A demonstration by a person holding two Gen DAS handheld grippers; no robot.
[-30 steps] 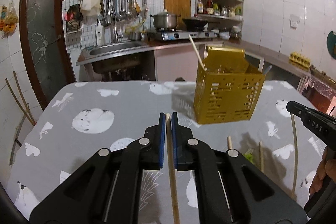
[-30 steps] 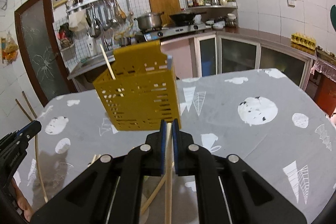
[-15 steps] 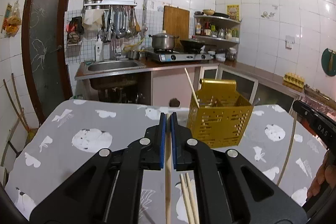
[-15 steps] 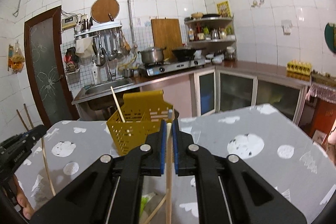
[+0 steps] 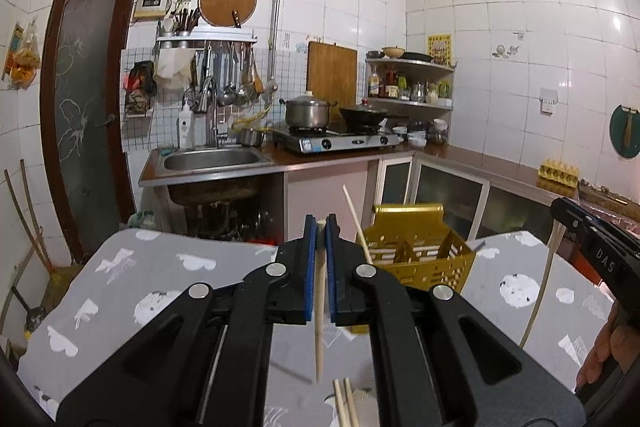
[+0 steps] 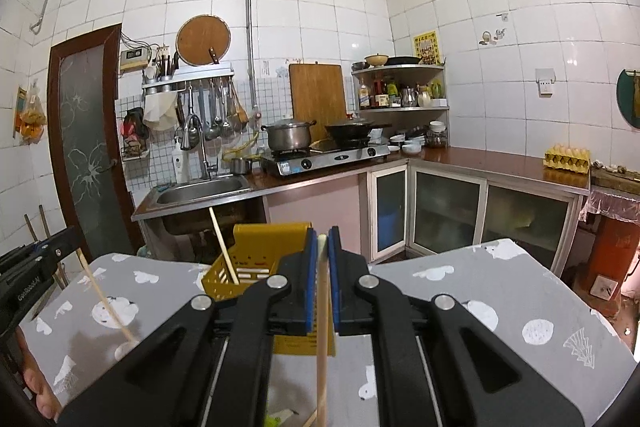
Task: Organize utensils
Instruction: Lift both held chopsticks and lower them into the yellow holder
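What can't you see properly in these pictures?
- Left wrist view: the left claw hides the front of the yellow basket.
- Right wrist view: the right claw holds a chopstick; its lower end is cut off by the bottom edge.

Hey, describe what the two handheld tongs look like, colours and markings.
Both tongs, left and right, are matte black plastic with blue pads and silver rivets. Seen from the other camera, each shows white lettering on its side, too small to read fully.
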